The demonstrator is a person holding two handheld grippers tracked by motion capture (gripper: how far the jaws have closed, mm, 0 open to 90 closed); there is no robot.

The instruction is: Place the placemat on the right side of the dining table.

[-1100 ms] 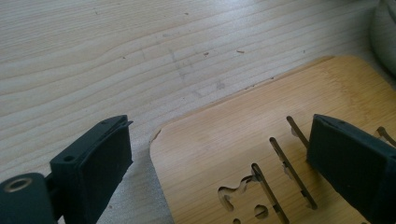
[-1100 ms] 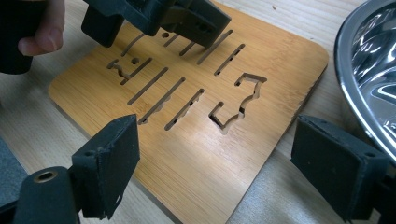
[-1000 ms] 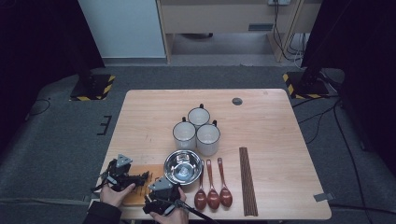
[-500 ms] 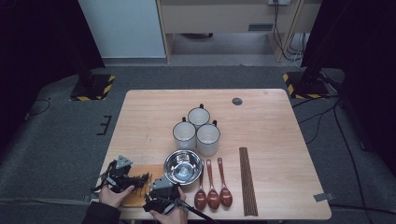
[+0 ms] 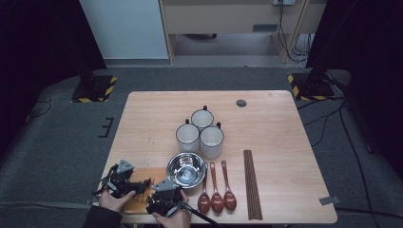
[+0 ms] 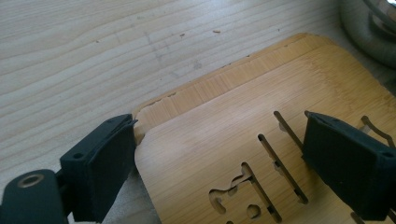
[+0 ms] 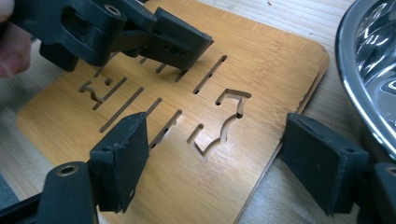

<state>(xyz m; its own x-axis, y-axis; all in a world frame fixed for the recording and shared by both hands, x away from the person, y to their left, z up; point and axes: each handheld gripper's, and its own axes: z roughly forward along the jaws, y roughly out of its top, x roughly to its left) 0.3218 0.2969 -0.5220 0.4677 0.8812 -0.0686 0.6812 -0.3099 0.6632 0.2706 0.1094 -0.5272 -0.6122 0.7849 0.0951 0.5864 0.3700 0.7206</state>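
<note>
A steel bowl (image 5: 187, 169) is sitting empty at three o'clock of a slotted bamboo board (image 7: 187, 121), whose long axis is lying nine-to-three. The left gripper (image 5: 142, 184) and the right gripper (image 5: 170, 185) are both straddling the board, jaws wide but just been closing, pads not yet pressing.

slotted bamboo board (image 7: 261, 65), flat, table's near-left corner

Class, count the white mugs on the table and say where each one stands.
3. They cluster at mid-table behind the steel bowl: back mug, left mug, right mug. None looks hidden.
</note>
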